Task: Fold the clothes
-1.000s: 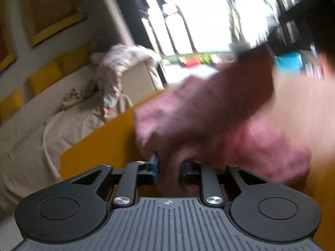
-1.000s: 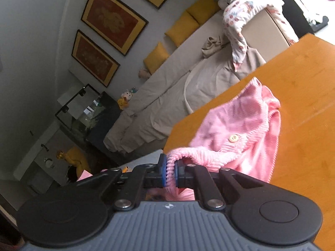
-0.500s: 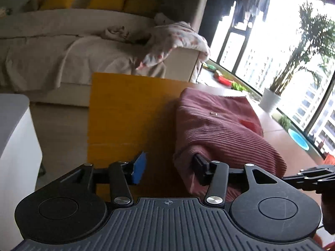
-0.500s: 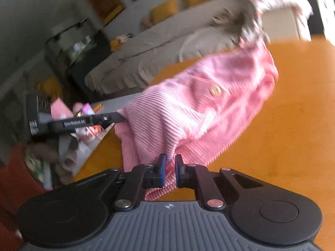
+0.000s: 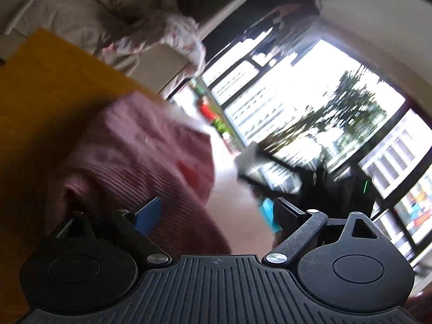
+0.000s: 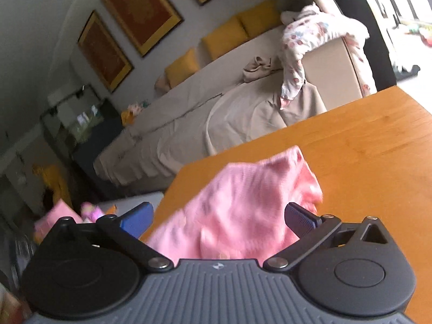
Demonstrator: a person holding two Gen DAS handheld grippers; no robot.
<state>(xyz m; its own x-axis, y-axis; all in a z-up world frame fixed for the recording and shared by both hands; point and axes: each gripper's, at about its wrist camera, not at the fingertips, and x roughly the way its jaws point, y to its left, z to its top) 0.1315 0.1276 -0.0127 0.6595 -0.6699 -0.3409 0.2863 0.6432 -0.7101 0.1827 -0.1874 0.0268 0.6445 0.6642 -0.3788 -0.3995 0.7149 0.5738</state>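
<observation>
A pink ribbed garment (image 6: 243, 202) lies bunched on the orange wooden table (image 6: 364, 148), close to its near corner. My right gripper (image 6: 217, 218) sits just behind it, its jaws opening wide; the cloth lies between the fingers but neither pad presses on it. In the blurred, rolled left wrist view the same garment (image 5: 140, 156) lies on the table (image 5: 40, 86). My left gripper (image 5: 216, 213) has its jaws opening too. Its blue pad (image 5: 148, 214) is beside the cloth's edge and the other finger is clear of it.
A beige-covered sofa (image 6: 216, 113) with yellow cushions stands beyond the table's far edge. A patterned garment (image 6: 310, 35) hangs over the sofa's arm. Framed pictures hang on the wall. A big window (image 5: 310, 102) with a plant is at the right. A dark blurred shape (image 5: 332, 186) is near the window.
Both grippers have let go of the pink garment and spread their jaws wide. The garment has dropped into a heap on the table. The left wrist view has rolled.
</observation>
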